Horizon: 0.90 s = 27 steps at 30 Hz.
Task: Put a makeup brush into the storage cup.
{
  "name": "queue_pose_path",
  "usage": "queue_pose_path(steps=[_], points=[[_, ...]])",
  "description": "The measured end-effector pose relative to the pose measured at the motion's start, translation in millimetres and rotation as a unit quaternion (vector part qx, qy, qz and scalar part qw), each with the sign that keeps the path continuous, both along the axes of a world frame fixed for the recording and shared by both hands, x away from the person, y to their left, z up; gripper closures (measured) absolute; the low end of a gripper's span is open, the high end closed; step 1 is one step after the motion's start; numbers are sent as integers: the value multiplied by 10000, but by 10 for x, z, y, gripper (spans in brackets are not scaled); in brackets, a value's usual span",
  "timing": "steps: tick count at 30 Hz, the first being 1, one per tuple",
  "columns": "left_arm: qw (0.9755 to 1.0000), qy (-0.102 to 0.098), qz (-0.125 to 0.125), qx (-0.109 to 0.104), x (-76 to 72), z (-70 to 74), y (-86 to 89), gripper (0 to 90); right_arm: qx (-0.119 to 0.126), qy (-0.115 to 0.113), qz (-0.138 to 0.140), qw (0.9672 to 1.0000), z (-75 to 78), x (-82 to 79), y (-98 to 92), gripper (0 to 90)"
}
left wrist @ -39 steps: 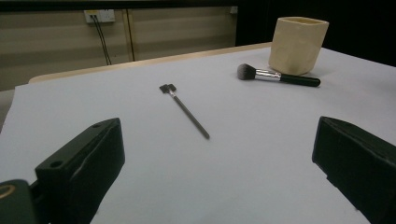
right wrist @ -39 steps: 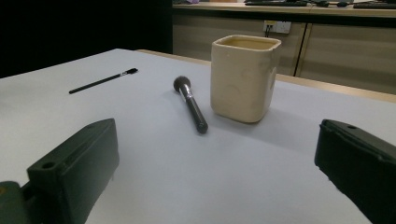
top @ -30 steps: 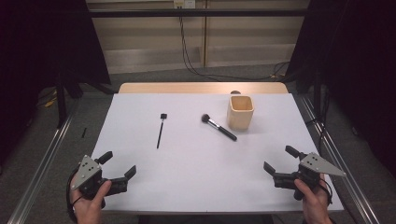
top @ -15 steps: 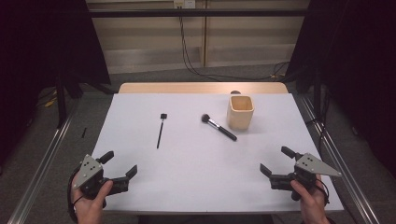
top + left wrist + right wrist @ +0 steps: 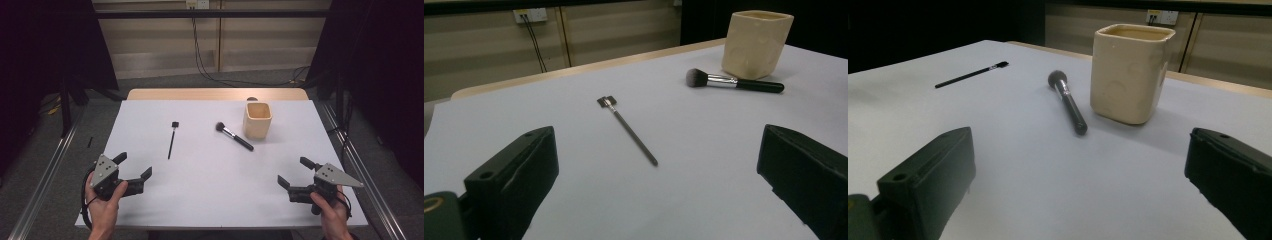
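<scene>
Over the last second the right gripper [image 5: 295,176] has slid a little toward the person's edge of the table [image 5: 200,200] and slightly inward, while the left gripper [image 5: 134,167] has kept its place; nothing on the table has been touched, so by my reading the work is only at its start, with both hands settling before a reach. Both grippers stand with jaws spread wide and empty (their own views show bare table between the black jaws). The likely goal is to gather the brushes into the cream cup [image 5: 257,120], which stands upright toward the far right of the table. The makeup brush [image 5: 234,136] lies flat just left of the cup, near its base but apart from it; its long axis runs diagonally, bristle head pointing away from the cup toward the far left, black handle end pointing toward the person and to the right. The thin brush [image 5: 172,140] lies well left of the cup, nearly straight away from the person, its small flat head at the far end.
</scene>
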<state>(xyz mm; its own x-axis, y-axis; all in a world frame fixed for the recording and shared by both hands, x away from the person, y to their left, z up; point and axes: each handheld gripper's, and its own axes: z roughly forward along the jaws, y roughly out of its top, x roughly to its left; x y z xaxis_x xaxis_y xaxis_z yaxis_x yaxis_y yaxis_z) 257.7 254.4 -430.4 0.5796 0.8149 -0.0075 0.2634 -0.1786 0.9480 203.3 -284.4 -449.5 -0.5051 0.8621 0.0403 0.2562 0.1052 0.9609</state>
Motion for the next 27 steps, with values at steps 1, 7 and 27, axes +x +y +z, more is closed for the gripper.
queue_pose_path(steps=[1,7,27], points=[[10000,-7,-31,21,14,11,-1,31,9,0,4,10000,0,0,0,0],[10000,-87,-18,-27,109,103,-37,32,4,-4,17,10000,0,-1,-4,0],[9995,-113,-292,68,476,187,-280,31,7,27,90,10000,0,-7,5,0]])
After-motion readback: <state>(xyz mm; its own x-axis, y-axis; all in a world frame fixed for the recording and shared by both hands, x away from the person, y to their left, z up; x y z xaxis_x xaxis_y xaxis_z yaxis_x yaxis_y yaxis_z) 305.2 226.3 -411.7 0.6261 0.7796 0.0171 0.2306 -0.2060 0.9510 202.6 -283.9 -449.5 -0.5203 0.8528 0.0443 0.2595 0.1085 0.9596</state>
